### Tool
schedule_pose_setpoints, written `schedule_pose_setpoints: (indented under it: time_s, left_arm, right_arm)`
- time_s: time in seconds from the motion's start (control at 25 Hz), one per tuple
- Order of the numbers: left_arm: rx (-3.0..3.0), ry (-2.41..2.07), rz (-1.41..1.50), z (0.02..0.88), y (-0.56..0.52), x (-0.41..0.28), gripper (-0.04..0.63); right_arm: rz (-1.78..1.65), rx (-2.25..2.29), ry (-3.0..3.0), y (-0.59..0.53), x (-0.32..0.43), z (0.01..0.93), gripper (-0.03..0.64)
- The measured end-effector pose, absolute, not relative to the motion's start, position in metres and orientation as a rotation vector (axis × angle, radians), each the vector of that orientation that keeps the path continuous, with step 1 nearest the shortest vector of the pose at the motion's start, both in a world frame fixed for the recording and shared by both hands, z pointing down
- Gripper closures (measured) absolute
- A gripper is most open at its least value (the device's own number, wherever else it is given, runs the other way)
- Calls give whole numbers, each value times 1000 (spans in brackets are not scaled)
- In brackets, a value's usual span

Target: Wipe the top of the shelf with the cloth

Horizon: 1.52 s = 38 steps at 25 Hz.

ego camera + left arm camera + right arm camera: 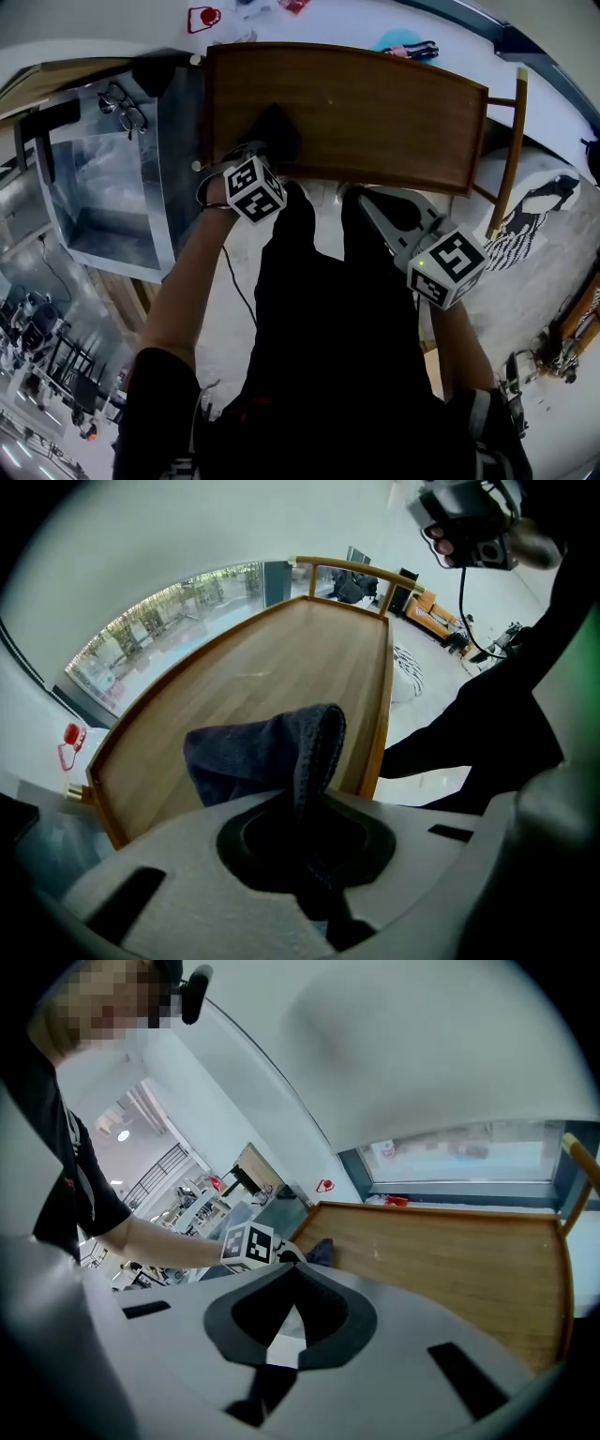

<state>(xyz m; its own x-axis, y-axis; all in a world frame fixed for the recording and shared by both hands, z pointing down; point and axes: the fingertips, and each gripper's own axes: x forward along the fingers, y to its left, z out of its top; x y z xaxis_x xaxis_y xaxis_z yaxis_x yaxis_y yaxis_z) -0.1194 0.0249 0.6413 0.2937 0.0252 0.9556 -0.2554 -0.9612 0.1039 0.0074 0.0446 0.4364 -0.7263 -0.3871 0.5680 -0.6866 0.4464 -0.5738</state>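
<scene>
- An open metal box (112, 187) stands to the left of the left gripper, touching the shelf's left end. A pair of glasses (127, 108) lies on the box's top.
- The left gripper (265, 150) (305, 794) has its jaws clamped on the cloth, pinching a fold of it between the pads.
- The cloth (274, 127) (262, 752) is dark blue-grey. It bunches out just ahead of those jaws and rests on the wooden shelf top (375, 112) (281, 658) near the shelf's left end, close to the near edge.
- The rest of the shelf top stretches away to the right of the cloth, bare wood with a raised rim.
- The right gripper (373, 204) (294, 1283) has its jaws together with nothing between them. It hangs just off the shelf's near edge, tips pointing toward the wood (450, 1251), well to the right of the cloth.
- From the right gripper view, the left gripper's marker cube (248, 1246) shows ahead and to the left, with the cloth (322, 1251) beside it.
- A black-and-white patterned object (534, 216) lies on the floor to the right of the right gripper.
</scene>
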Motion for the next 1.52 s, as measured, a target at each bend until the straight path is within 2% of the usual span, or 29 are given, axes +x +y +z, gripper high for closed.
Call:
schedule_pose_setpoints:
  time_s: [1.52]
  left_arm:
    - [2450,321,1661,641,86,168,560]
  right_arm:
    - [1280,1348,-2263,92,219,434,612]
